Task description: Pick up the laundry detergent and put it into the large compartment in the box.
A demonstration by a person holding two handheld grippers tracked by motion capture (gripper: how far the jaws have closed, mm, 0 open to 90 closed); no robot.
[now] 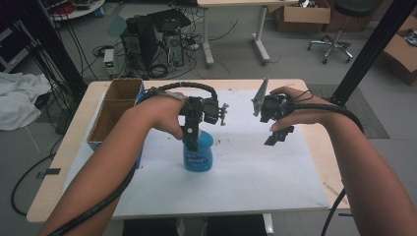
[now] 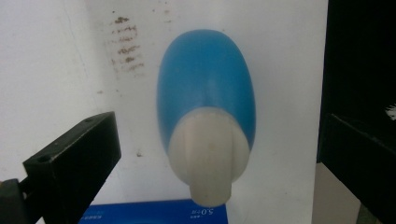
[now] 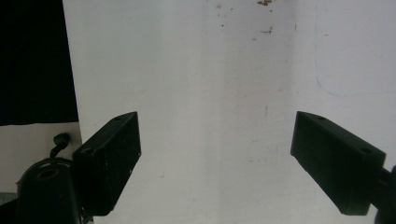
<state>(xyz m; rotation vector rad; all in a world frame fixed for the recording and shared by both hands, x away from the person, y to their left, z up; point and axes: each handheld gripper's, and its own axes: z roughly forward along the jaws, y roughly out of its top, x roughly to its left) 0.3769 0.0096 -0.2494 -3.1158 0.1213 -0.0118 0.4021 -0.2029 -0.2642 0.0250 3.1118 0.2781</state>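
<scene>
We take the blue bottle (image 1: 198,156) for light, smooth plastic, probably slippery and a little yielding if squeezed hard, so the pale cap (image 2: 208,161) or the neck just under it looks the surest place to take hold. The bottle stands upright on the white sheet (image 1: 246,167) covering the bench (image 1: 59,182). The left tool (image 1: 192,140) hangs directly above the bottle, its jaws spread to either side of the cap without touching. The right tool (image 1: 278,135) hovers well to the right of the bottle, jaws spread, holding nothing. A cardboard box (image 1: 115,110) sits left of the bottle, near but apart; we judge nothing blocks the descent.
</scene>
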